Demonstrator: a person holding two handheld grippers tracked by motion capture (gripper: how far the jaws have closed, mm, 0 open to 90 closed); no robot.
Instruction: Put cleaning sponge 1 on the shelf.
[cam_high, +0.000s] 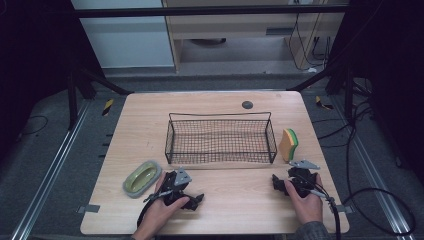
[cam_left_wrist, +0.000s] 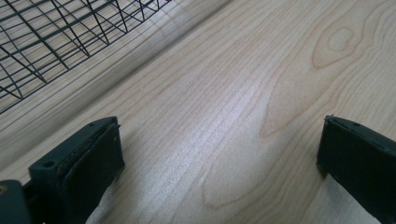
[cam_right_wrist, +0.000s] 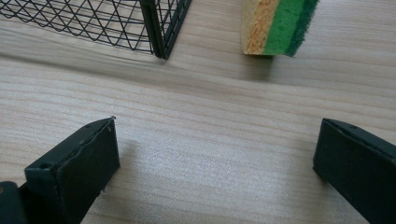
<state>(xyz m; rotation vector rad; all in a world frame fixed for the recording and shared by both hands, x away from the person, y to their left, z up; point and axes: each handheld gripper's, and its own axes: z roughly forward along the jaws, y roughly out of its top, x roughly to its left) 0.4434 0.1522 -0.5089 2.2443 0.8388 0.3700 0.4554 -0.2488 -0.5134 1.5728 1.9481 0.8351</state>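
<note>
pale wood of the bench (cam_high: 230, 192) is seen between both claws. the left claw (cam_high: 192, 201) is held released, nothing in it, near the green dish (cam_high: 142, 178) at the front left. the right claw (cam_high: 278, 184) is likewise spread wide and unloaded, just before the sponge (cam_high: 288, 144), which stands on edge beside the wire basket (cam_high: 220, 138).

Sponge (cam_high: 288, 145): yellow with green scrub layer, standing on edge, just right of wire basket (cam_high: 220, 138). Green oval dish (cam_high: 142, 178): near basket's front-left corner.
</note>
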